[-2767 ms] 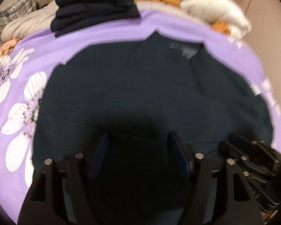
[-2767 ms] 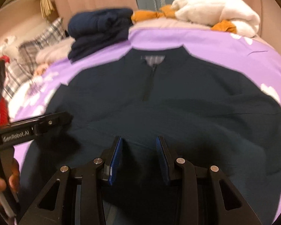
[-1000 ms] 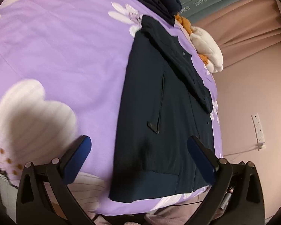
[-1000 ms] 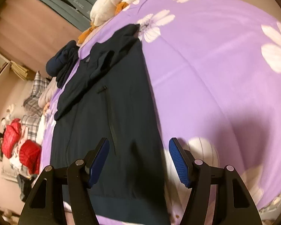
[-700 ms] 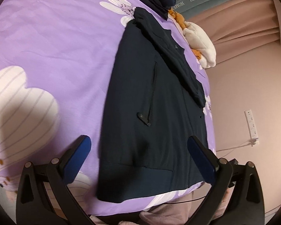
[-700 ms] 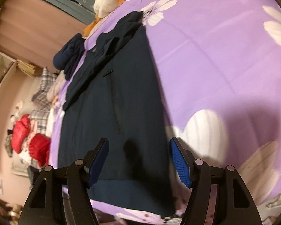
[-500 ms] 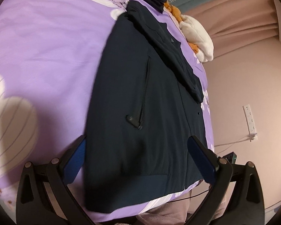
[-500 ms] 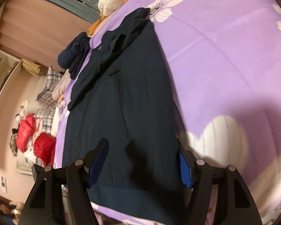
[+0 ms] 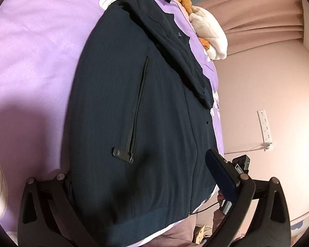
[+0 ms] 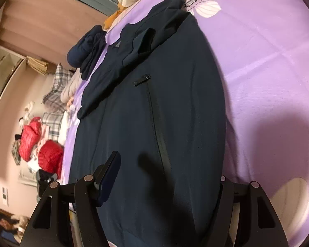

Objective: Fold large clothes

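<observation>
Purple bedspread (image 9: 35,47); navy jacket (image 9: 134,103) lengthwise, collar far, hem near; both tongs (image 9: 146,177) (image 10: 166,177) released.

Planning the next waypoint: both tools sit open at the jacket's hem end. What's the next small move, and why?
Probably lower both tools and close on the hem corners. The navy jacket lies flat on the purple bedspread, sleeves already folded across the chest. The left tool and right tool each straddle a side edge near the ribbed hem, jaws wide, gripping nothing yet.
</observation>
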The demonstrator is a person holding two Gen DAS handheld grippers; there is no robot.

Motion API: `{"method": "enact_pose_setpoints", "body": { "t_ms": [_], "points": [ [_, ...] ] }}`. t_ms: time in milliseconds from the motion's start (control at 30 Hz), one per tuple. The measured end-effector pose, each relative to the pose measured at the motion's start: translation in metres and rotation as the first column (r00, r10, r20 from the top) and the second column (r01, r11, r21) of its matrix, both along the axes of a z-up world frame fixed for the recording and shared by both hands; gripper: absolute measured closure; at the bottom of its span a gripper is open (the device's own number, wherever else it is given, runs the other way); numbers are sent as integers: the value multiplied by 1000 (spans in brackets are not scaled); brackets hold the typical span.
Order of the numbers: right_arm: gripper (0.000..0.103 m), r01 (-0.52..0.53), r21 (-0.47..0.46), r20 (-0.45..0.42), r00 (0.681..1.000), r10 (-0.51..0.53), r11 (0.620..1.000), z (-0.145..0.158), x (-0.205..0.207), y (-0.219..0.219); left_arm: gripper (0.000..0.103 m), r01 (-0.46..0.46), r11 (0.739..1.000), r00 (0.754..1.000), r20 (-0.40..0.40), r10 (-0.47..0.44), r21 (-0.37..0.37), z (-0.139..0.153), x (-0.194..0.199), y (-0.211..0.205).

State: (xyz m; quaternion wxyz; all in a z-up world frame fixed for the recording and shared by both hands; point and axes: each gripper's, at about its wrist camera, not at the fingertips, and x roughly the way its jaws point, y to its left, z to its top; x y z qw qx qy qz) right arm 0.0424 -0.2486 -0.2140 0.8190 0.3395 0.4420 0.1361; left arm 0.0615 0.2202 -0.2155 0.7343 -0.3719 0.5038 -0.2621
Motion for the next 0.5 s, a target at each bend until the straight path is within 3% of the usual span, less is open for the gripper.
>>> {"method": "enact_pose_setpoints", "body": {
  "t_ms": [300, 500],
  "points": [
    [34, -21, 48, 15, 1000, 20, 999, -1, -34, -7, 6, 19, 1000, 1000, 0, -19, -10, 0, -32, 7],
    [34, -4, 106, 1, 1000, 4, 994, -3, -47, -11, 6, 44, 999, 999, 11, -45, 27, 1, -42, -2]
  ]
}}
